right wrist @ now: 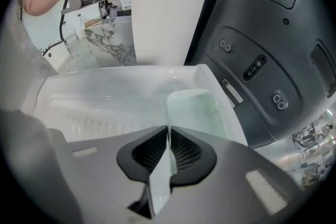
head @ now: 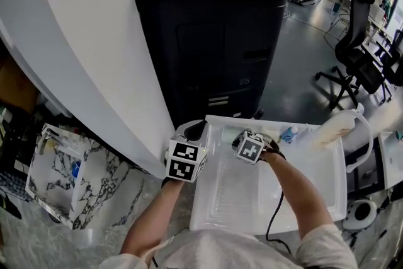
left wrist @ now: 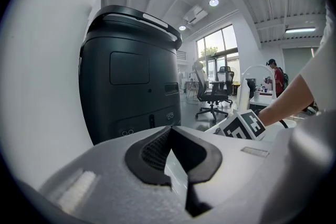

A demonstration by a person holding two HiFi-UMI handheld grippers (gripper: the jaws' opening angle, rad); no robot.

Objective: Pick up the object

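A pale green, see-through flat piece [right wrist: 193, 113] with rounded corners lies in the far corner of the white tray [right wrist: 100, 93]. My right gripper [right wrist: 169, 129] is shut on its near edge, and a thin strip of it runs back between the pads. In the head view the right gripper [head: 243, 135] reaches toward the far rim of the tray [head: 315, 198] and hides the piece. My left gripper [head: 196, 129] hovers at the tray's left rim. Its jaws [left wrist: 169, 129] meet at the tips with nothing between them.
A tall black machine [head: 214, 41] stands just beyond the tray, with a white wall [head: 94, 60] to its left. A white jug [head: 337, 126] and a small blue-capped bottle [head: 289, 133] sit at the tray's far right. A clear box [head: 53, 173] stands at the left.
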